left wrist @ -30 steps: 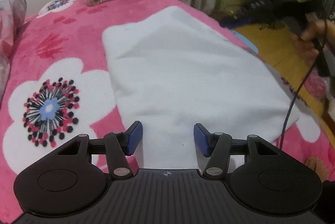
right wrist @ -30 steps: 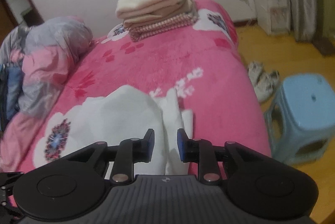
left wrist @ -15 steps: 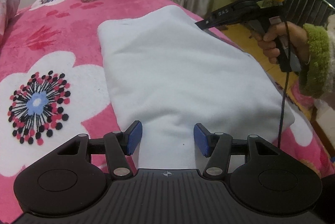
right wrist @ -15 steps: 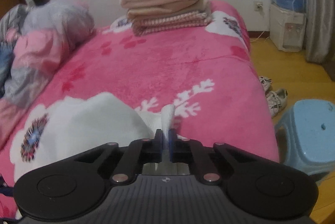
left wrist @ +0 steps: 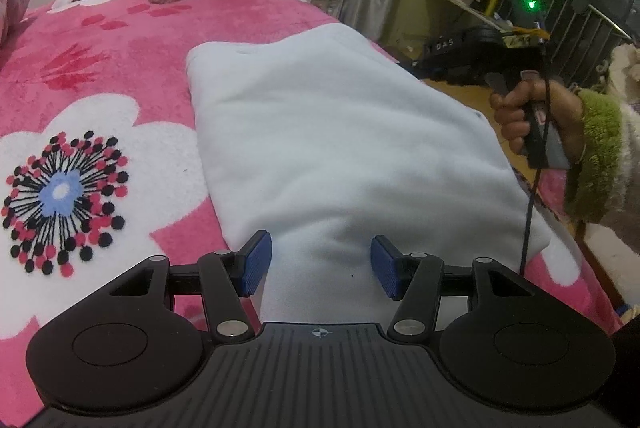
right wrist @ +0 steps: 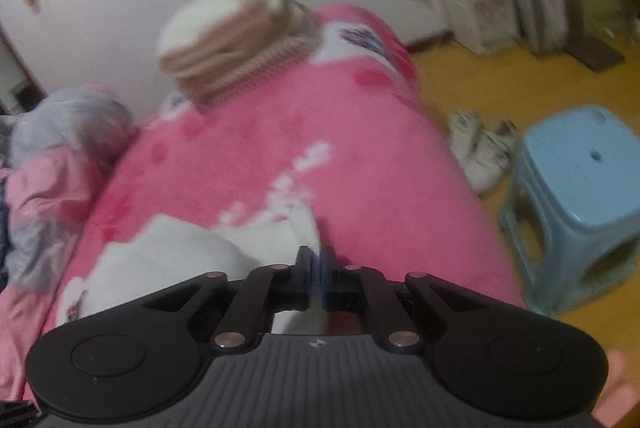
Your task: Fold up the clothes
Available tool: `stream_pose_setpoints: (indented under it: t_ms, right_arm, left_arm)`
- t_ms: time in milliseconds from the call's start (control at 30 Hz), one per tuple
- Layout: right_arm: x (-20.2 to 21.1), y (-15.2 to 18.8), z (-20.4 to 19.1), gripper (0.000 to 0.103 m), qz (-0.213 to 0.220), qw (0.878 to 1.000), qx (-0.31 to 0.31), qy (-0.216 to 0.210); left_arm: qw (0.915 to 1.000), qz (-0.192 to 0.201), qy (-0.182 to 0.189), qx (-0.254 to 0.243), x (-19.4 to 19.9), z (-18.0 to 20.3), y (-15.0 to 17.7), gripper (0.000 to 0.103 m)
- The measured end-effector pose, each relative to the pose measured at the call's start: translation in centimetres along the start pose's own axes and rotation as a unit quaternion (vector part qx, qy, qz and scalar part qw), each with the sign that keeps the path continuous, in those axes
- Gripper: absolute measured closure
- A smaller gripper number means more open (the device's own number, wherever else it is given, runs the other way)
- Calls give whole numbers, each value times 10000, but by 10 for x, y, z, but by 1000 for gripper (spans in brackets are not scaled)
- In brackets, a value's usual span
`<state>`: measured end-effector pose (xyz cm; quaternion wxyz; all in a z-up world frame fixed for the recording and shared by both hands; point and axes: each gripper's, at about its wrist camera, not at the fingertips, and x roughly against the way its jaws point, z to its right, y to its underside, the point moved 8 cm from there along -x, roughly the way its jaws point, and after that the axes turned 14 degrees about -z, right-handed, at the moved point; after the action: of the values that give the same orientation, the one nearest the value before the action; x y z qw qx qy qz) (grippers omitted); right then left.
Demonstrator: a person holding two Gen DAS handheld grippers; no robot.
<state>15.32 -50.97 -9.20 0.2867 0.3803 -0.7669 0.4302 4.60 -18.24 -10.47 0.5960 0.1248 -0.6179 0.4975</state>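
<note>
White garment [left wrist: 340,147] lies ahead of and under left gripper [left wrist: 320,266], jaws apart, nothing pinched. Right gripper [right wrist: 315,270] pinches its edge, jaws easing open.

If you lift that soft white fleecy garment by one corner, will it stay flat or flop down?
The soft white fleecy garment would probably flop: it lies limp, rounded over the pink flowered blanket. It likely bunches too; a thin strip sits pinched in the right gripper.
</note>
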Motion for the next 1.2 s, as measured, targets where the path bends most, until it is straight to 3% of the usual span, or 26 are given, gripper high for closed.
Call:
stream_pose_setpoints:
  t_ms: [67, 200, 333, 433, 467, 600, 733, 833, 933, 1033, 1100, 1200]
  right_arm:
    - [12, -2, 4, 83, 23, 9998, -166, -123]
    - [45, 6, 8, 83, 14, 9993, -241, -298]
    - [55, 27, -7, 80, -501, 9960, -119, -735]
    - [55, 39, -26, 51, -739, 9927, 148, -945]
    - [53, 40, -31, 47, -749, 9920, 225, -989]
    - [38, 31, -37, 46, -789, 9911, 243, -1040]
    - [11, 17, -32, 37, -976, 9875, 9, -1238]
    - [4, 16, -38, 45, -1083, 9807, -138, -1620]
    - [25, 23, -76, 44, -725, 9809, 667, -1675]
    - [33, 50, -121, 44, -606, 9706, 1842, -1423]
    - [31, 74, -147, 44, -505, 9555, 2748, -943]
    - [29, 107, -178, 44, -272, 9170, 3970, -272]
  left_arm:
    - [10000, 9, 19, -11, 0, -1, 0, 48]
    - [10000, 28, 64, -11, 0, -2, 0, 48]
    - [10000, 39, 51, -14, -2, -2, -1, 48]
    - [10000, 47, 49, 6, -2, -2, -1, 48]
    - [10000, 50, 43, 5, -1, -1, -1, 48]
    - [10000, 54, 9, 9, 0, 0, -1, 48]
    - [10000, 61, -23, 22, 0, 1, -1, 48]
    - [10000, 57, -34, 17, 1, 0, -1, 48]
    - [10000, 57, -43, 18, 0, 0, -1, 48]
    - [9999, 68, -1, 78, 0, -1, -3, 48]
    - [9998, 92, 63, 160, 0, -3, -4, 48]
    - [9987, 132, 252, 415, 2, -9, -6, 48]
